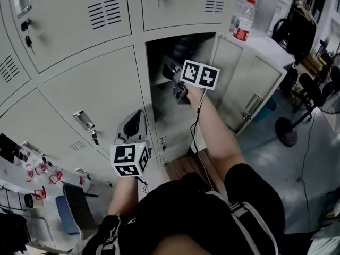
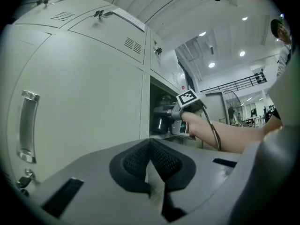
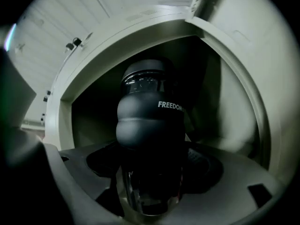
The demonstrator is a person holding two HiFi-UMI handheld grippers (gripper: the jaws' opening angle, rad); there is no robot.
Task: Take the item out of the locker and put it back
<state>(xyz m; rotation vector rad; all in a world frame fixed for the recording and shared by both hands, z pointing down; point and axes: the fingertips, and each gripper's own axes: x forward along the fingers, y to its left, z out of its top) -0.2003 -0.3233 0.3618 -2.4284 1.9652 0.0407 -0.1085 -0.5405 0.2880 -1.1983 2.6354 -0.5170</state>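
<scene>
A dark bottle [image 3: 150, 125] with a black grip sleeve stands upright between my right gripper's [image 3: 151, 175] jaws, which are shut on its lower body. It sits at the mouth of the open locker [image 1: 175, 110], whose dark inside lies behind it. In the left gripper view the bottle [image 2: 161, 118] and the right gripper [image 2: 182, 122] show at the locker opening. In the head view my right gripper [image 1: 173, 73] reaches into the upper part of that locker. My left gripper [image 2: 150, 159] is shut on nothing, held low in front of a closed locker door [image 1: 101, 94].
The open locker's door [image 1: 249, 84] swings out to the right. Closed lockers with handles and keys fill the wall around it. A clear water bottle [image 1: 244, 20] stands on top of a cabinet at the right. A fan stand [image 1: 289, 132] is on the floor.
</scene>
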